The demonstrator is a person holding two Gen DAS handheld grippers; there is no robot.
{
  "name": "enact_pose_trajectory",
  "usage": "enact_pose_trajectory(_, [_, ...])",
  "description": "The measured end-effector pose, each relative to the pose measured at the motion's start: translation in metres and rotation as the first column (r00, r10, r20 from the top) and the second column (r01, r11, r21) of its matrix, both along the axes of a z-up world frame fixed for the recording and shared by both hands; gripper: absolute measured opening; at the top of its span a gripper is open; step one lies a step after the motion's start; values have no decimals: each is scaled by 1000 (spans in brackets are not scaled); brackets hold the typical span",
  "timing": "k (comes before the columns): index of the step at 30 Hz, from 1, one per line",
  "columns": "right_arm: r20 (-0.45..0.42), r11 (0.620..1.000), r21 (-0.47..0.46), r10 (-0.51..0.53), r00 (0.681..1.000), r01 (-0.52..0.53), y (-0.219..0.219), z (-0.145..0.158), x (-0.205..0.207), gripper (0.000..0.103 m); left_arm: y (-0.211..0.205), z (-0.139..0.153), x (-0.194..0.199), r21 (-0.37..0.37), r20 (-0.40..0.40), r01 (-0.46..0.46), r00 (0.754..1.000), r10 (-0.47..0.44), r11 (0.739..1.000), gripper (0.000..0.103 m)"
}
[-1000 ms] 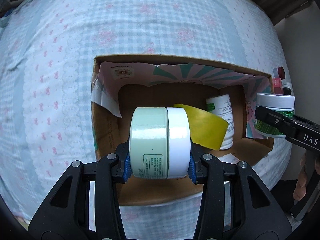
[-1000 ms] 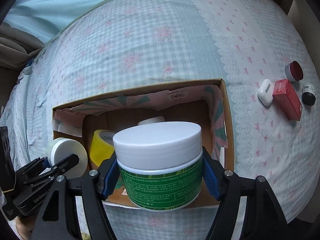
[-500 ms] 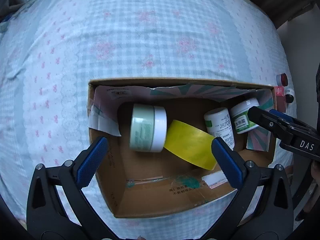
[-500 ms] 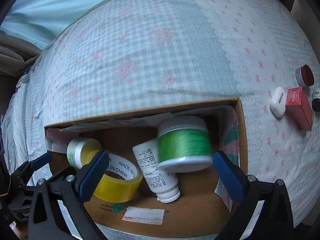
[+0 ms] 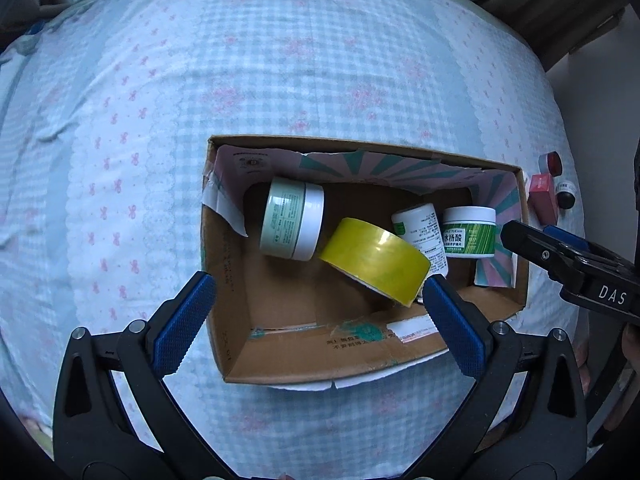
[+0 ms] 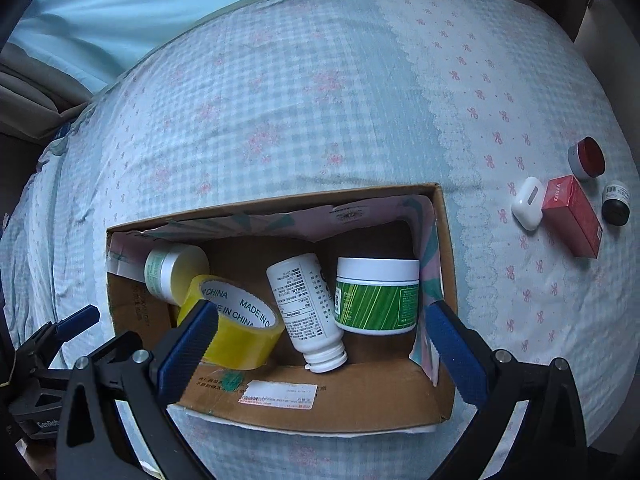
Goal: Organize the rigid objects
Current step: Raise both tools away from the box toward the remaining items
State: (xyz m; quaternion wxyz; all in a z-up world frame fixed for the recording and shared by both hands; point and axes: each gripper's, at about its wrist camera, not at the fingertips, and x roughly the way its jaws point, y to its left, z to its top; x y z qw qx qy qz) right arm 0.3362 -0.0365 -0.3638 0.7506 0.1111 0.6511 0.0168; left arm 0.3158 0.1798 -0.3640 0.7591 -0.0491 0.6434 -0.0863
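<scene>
An open cardboard box (image 5: 224, 320) (image 6: 448, 264) lies on the bed. Inside it are a pale green jar (image 5: 290, 224) (image 6: 172, 274) on its side, a yellow tape roll (image 5: 376, 262) (image 6: 236, 326), a white bottle (image 5: 422, 236) (image 6: 306, 304) on its side and an upright green-labelled jar (image 5: 470, 234) (image 6: 376, 296). My left gripper (image 5: 320, 320) is open and empty above the box's near side. My right gripper (image 6: 320, 344) is open and empty above the box; its finger also shows in the left wrist view (image 5: 560, 256).
On the bedspread right of the box lie a white earbud case (image 6: 530, 202), a red box (image 6: 574, 216) (image 5: 542, 198), a red-lidded jar (image 6: 588, 156) (image 5: 552, 162) and a small dark bottle (image 6: 616, 202) (image 5: 566, 194). Light blue fabric (image 6: 120, 12) is at the bed's far edge.
Both grippers opened and pulled back up. The pale green jar left the left gripper and the green-labelled jar left the right gripper; both now rest in the box.
</scene>
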Motion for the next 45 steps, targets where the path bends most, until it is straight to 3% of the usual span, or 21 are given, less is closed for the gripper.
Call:
enact_pose_trajectory(16, [122, 1000, -22, 1, 992, 2, 8, 90, -80, 103, 4, 82, -95, 3, 119, -37, 992, 36, 999, 103])
enact_pose_trajectory(27, [172, 998, -40, -36, 984, 44, -21, 133, -144, 103, -39, 118, -152, -8, 145, -10, 989, 11, 1000, 103])
enact_pose_trajectory(31, [188, 996, -39, -72, 979, 81, -48, 145, -162, 103, -67, 122, -165, 15, 146, -13, 989, 10, 1000, 103])
enact_pose_trajectory(35, [198, 994, -64, -80, 977, 94, -83, 154, -173, 103, -100, 131, -181, 9, 174, -74, 982, 72, 997, 103])
enact_pose_trajectory(39, [215, 994, -81, -56, 975, 75, -124, 162, -181, 103, -143, 139, -198, 44, 219, -139, 967, 127, 989, 103])
enact_pose_trajectory(45, [227, 999, -52, 27, 974, -16, -197, 167, -181, 103, -212, 143, -217, 3, 211, -265, 943, 258, 964, 103])
